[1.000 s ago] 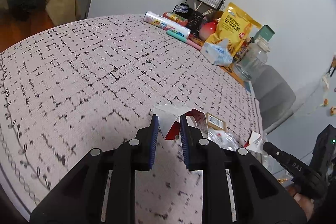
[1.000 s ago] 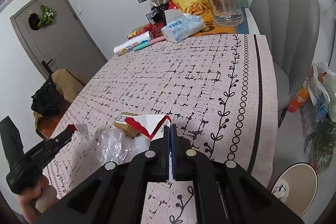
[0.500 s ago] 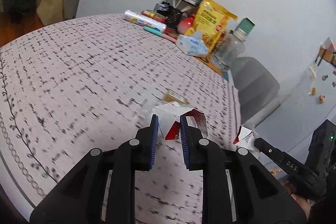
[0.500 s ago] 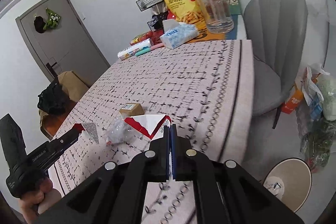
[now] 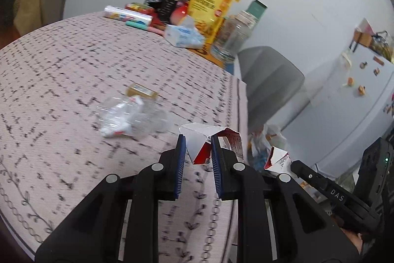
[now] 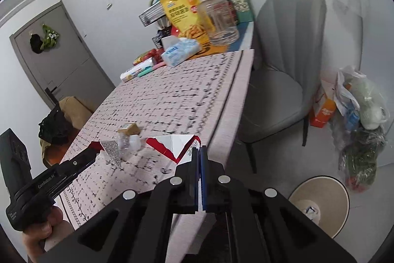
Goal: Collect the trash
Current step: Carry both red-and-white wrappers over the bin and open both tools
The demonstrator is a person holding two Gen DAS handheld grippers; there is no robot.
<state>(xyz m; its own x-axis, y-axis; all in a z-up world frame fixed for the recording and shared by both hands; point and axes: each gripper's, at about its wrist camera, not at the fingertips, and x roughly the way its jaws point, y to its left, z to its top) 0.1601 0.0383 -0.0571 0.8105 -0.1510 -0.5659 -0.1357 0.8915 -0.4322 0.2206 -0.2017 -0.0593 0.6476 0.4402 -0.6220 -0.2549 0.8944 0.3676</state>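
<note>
My left gripper (image 5: 196, 143) is shut on a torn red-and-white carton piece (image 5: 197, 144), held above the table's near right corner. My right gripper (image 6: 199, 152) is shut on another red-and-white carton piece (image 6: 176, 143), held over the table edge. Each gripper and its piece also shows in the other view, the left one (image 6: 98, 152) and the right one (image 5: 293, 164). A crumpled clear plastic wrapper (image 5: 128, 118) and a small brown box (image 5: 141, 90) lie on the patterned tablecloth (image 5: 61, 70). A beige trash bin (image 6: 320, 203) stands on the floor at the right.
A grey chair (image 6: 278, 80) stands by the table's right side. Snack bag (image 6: 183, 11), glass jar (image 6: 220, 19), tissue pack (image 6: 181, 51) and other goods crowd the far end. Full plastic bags (image 6: 359, 115) and an orange box (image 6: 323, 112) sit on the floor.
Both grippers have lifted and pulled back toward the table's corner with their carton pieces. The plastic wrapper and brown box stay on the table, now farther off.
</note>
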